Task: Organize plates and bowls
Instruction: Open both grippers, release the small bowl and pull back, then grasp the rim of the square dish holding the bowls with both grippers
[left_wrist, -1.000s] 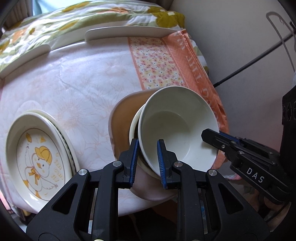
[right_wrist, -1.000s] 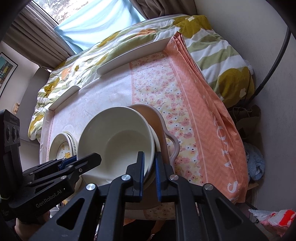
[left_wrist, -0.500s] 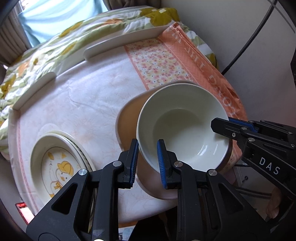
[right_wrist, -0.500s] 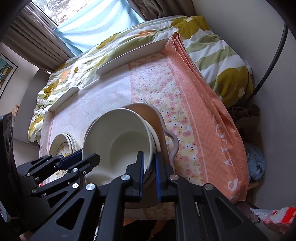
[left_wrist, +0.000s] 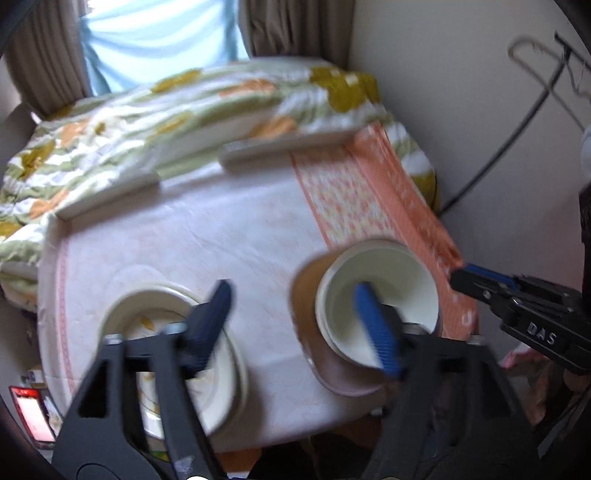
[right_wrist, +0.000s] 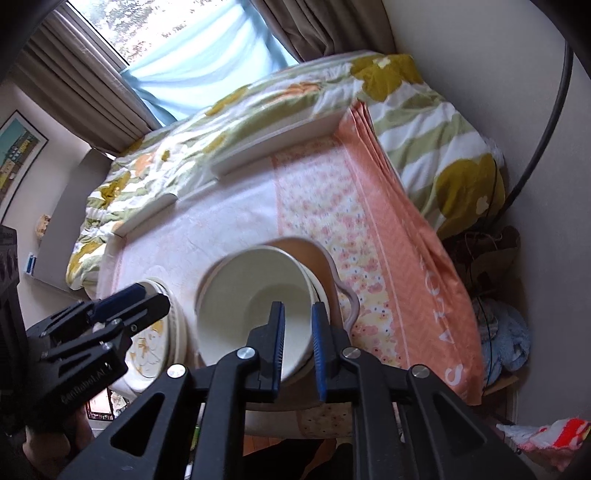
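Note:
A cream bowl (left_wrist: 384, 291) sits nested in the bowl stack on a tan plate (left_wrist: 306, 295) near the table's right front; it also shows in the right wrist view (right_wrist: 251, 306). My left gripper (left_wrist: 295, 325) is open wide and empty, raised above the table between the bowls and a stack of duck-print plates (left_wrist: 162, 325). My right gripper (right_wrist: 298, 339) is partly open, its fingers on either side of the bowl's near rim without clamping it. The duck plates show in the right wrist view (right_wrist: 155, 343) too.
The table wears a pink floral cloth (right_wrist: 229, 229) with an orange border (right_wrist: 413, 236). A flowered quilt (right_wrist: 258, 107) lies behind it, a wall and black cable (right_wrist: 546, 118) to the right. Clutter lies on the floor at right.
Both grippers have let go of the cream bowl, which now rests in the stack. My left gripper opened wide and pulled up and back. My right gripper opened slightly.

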